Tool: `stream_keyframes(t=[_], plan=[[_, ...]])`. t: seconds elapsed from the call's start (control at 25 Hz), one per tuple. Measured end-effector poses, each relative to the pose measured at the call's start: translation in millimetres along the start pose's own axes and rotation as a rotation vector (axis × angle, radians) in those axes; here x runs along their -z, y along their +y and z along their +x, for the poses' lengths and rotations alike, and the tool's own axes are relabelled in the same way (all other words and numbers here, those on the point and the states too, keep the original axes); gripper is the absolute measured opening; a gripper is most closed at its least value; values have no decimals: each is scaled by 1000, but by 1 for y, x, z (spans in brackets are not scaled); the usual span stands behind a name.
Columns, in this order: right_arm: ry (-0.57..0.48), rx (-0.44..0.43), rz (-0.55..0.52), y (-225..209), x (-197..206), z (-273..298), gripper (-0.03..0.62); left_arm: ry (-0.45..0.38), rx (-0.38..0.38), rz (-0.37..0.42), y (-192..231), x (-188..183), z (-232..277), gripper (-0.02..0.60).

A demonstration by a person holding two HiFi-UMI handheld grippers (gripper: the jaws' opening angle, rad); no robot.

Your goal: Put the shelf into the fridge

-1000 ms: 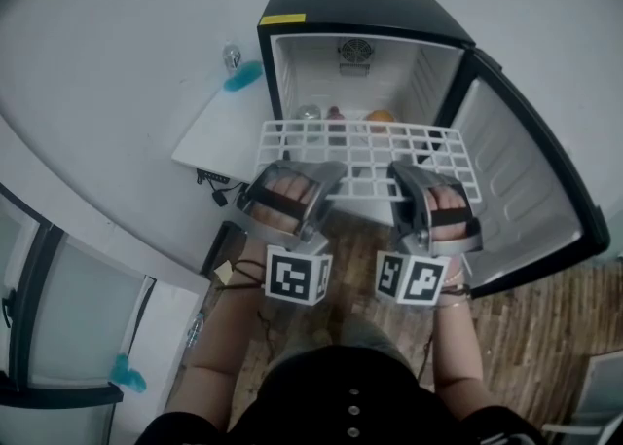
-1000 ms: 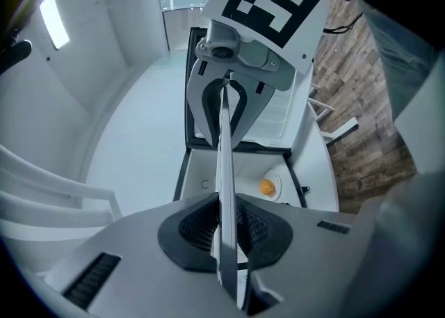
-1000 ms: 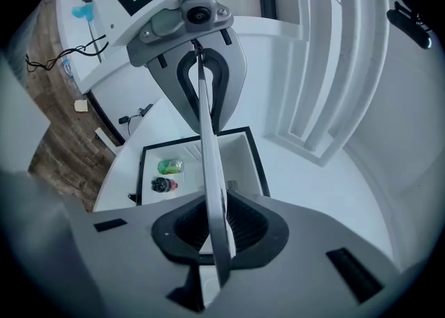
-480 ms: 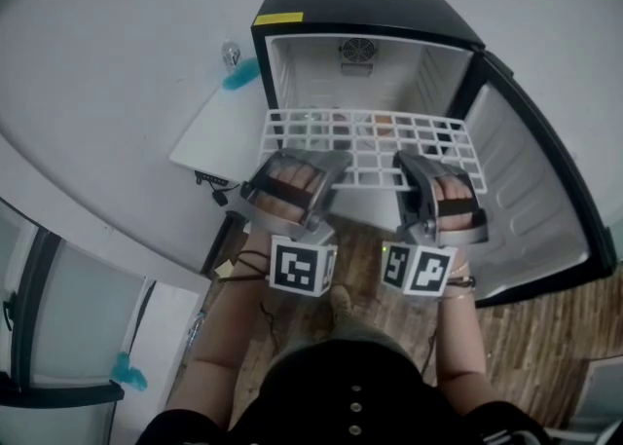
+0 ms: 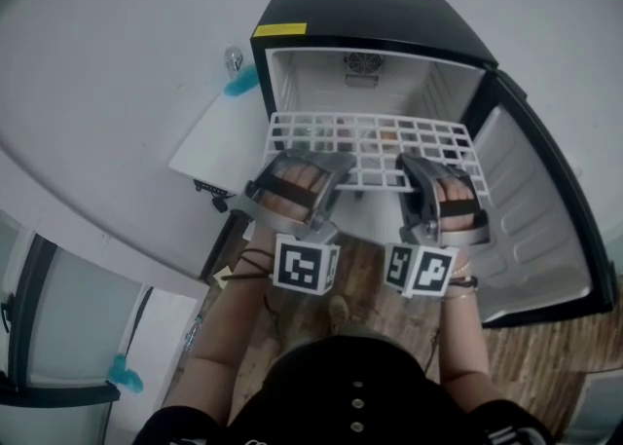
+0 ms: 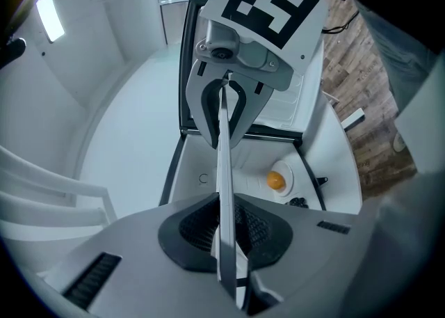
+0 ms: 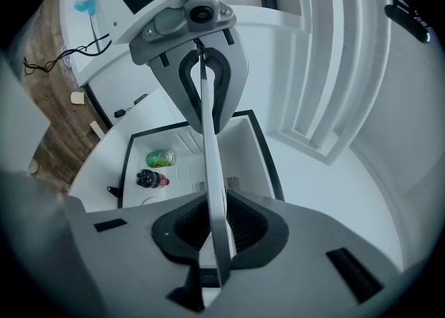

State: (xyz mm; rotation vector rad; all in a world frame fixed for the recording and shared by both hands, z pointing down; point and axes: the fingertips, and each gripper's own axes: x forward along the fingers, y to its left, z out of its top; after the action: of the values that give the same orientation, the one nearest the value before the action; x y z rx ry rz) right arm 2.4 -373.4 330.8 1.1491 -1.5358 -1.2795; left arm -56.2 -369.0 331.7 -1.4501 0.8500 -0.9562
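A white wire shelf point(image 5: 370, 141) lies level across the mouth of the open black fridge point(image 5: 370, 5). My left gripper point(image 5: 310, 168) is shut on its near left part and my right gripper point(image 5: 421, 168) on its near right part. In the left gripper view the shelf point(image 6: 224, 170) runs edge-on as a thin white bar between the pads of the left gripper point(image 6: 224, 229). The right gripper view shows the shelf point(image 7: 211, 170) the same way, pinched in the right gripper point(image 7: 217, 229). Each gripper view shows the other gripper at the far end of the bar.
The fridge door point(image 5: 540, 209) stands open to the right. On the fridge floor lie an orange point(image 6: 276, 180), a green bottle point(image 7: 160, 159) and a dark bottle point(image 7: 151, 179). A white cabinet point(image 5: 219, 136) with cables stands left of the fridge. Wooden floor point(image 5: 545, 355) lies below.
Both grippers have carried the shelf a little farther towards the fridge opening. The grip on it looks the same.
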Motion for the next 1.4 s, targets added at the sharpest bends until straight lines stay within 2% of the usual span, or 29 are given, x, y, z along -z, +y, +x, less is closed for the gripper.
stream_keyframes(t=[0.24, 0.44, 0.64, 1.4], plan=[[4, 12, -8, 0, -1, -4, 46, -9, -12, 4, 0, -2, -4, 32], [9, 7, -8, 0, 5, 14, 46, -10, -11, 6, 0, 5, 15, 32], [16, 20, -16, 0, -2, -5, 46, -23, -19, 10, -1, -1, -4, 32], [14, 26, -23, 2, 0, -4, 46, -23, -29, 16, -2, -1, -1, 32]])
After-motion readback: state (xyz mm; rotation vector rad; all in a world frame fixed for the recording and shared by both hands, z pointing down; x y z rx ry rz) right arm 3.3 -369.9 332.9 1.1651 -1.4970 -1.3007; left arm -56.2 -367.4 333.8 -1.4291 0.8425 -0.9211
